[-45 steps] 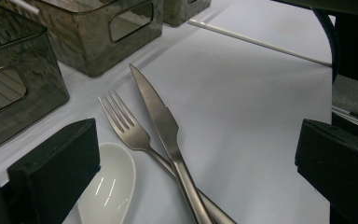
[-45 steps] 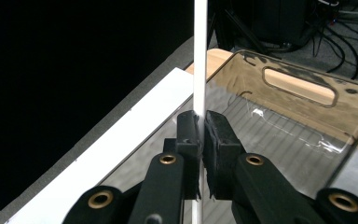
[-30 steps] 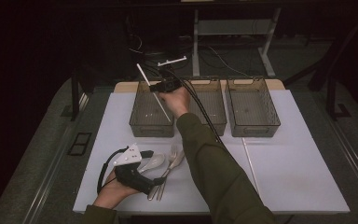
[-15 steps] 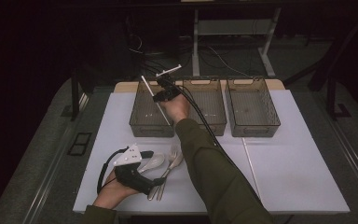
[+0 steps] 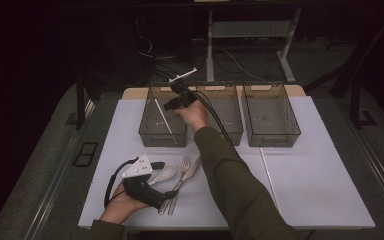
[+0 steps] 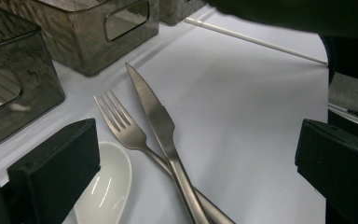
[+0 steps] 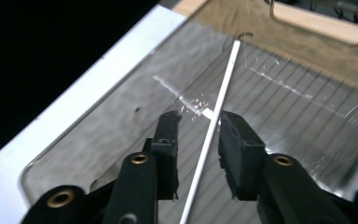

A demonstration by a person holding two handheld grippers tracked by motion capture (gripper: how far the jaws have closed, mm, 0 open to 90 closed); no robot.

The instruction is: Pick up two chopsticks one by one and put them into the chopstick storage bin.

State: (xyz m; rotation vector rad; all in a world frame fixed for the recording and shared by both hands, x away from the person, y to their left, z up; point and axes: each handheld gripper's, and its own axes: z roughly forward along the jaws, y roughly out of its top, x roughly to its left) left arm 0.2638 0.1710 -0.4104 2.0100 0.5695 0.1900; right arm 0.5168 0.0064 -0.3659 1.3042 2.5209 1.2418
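My right gripper (image 5: 169,105) hangs over the left clear bin (image 5: 150,136). A thin white stick (image 5: 163,116) lies slanted inside that bin. In the right gripper view the stick (image 7: 223,79) runs between the jaws of my right gripper (image 7: 200,123); they have just been opening and stand apart from it on both sides. My left gripper (image 5: 169,195) rests on the white table near the front edge, wide open. Ahead of my left gripper (image 6: 198,154) lie a white spoon (image 6: 105,186), a fork (image 6: 121,126) and a knife (image 6: 156,114), the knife crossing the fork's handle.
Two more clear bins, middle (image 5: 225,117) and right (image 5: 271,115), stand in a row beside the left one at the back of the white table (image 5: 305,190). A person's right sleeve (image 5: 230,180) stretches across the table's middle. Dark floor and cables lie beyond.
The white stick, held raised over the left bin before, now lies down inside it. The right gripper's jaws have parted from it. The left gripper has stayed put.
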